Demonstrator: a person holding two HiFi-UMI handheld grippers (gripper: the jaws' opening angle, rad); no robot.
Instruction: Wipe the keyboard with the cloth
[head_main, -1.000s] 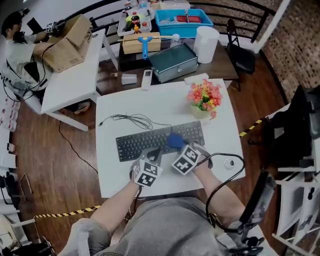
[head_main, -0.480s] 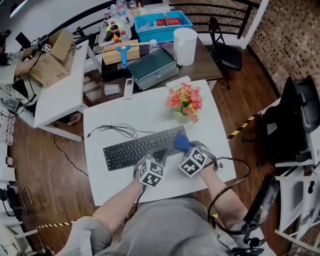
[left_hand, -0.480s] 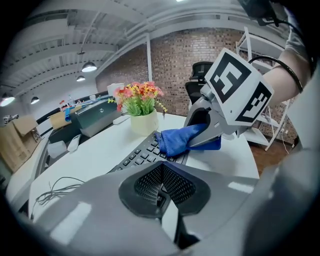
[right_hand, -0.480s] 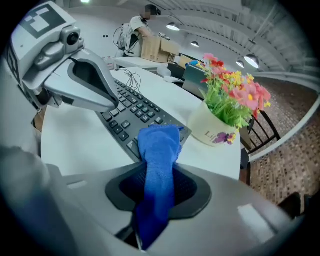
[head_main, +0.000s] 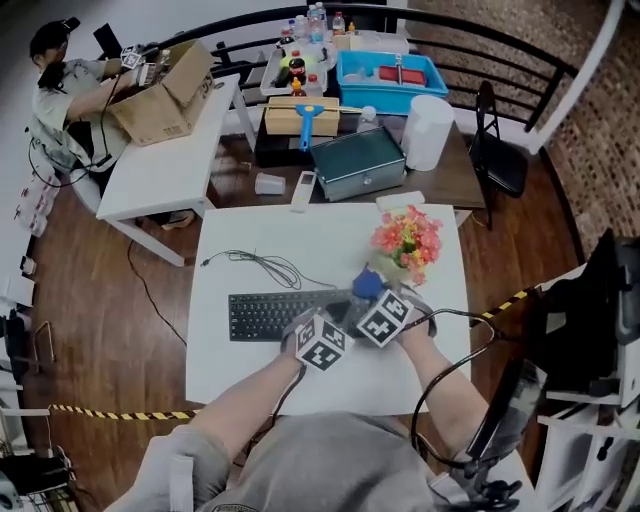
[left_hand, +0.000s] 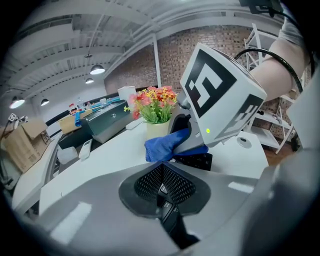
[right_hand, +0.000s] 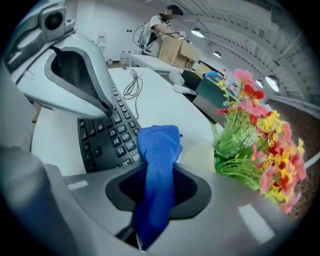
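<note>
A black keyboard (head_main: 265, 313) lies across the white table (head_main: 250, 380). My right gripper (head_main: 366, 297) is shut on a blue cloth (head_main: 367, 282), which hangs out of its jaws over the keyboard's right end. In the right gripper view the cloth (right_hand: 159, 147) runs up from the right gripper (right_hand: 159, 176) beside the keys (right_hand: 102, 137). My left gripper (head_main: 305, 322) is just left of it, shut, its tip down on the keyboard. In the left gripper view the left gripper (left_hand: 161, 166) has its pads together with keys showing beneath, and the cloth (left_hand: 165, 145) is just ahead.
A pot of pink and red flowers (head_main: 405, 240) stands right behind the cloth, close to the right gripper. The keyboard's cable (head_main: 265, 265) loops behind it. A metal box (head_main: 358, 163) and white cylinder (head_main: 427, 130) sit on the far table; a person works at a cardboard box (head_main: 160, 95).
Both grippers have slid right along the keyboard, the right one carrying the cloth to the keyboard's right end near the flower pot.
</note>
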